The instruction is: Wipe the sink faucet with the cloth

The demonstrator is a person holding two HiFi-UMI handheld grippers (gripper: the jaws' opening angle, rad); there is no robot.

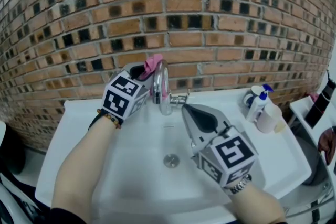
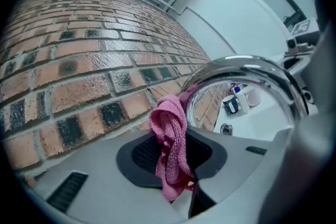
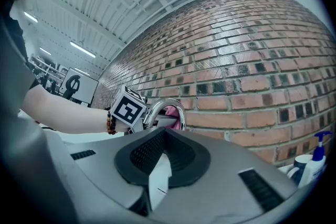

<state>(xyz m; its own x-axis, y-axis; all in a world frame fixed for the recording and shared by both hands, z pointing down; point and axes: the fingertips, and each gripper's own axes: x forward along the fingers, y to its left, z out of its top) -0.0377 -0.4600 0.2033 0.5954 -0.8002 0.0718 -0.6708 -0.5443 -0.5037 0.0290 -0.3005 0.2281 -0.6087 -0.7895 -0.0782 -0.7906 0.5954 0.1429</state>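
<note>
Head view: faucet (image 1: 161, 86) mid-wipe.
Pink cloth (image 1: 153, 64) clamped in left hand-held gripper (image 1: 143, 72) at faucet's arch; right hand-held gripper (image 1: 185, 108) clenched, empty, just beside faucet's base. Risk: the bunched cloth may snag and pull free.

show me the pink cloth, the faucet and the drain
pink cloth (image 2: 170, 149): left gripper view, middle of the bunch
faucet (image 2: 241, 63): left gripper view, top of chrome arch
drain (image 1: 171, 160): head view, its centre

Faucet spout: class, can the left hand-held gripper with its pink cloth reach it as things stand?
Probably yes: the left hand-held gripper, shut on the pink cloth, sits beside the faucet, nothing between.
</note>
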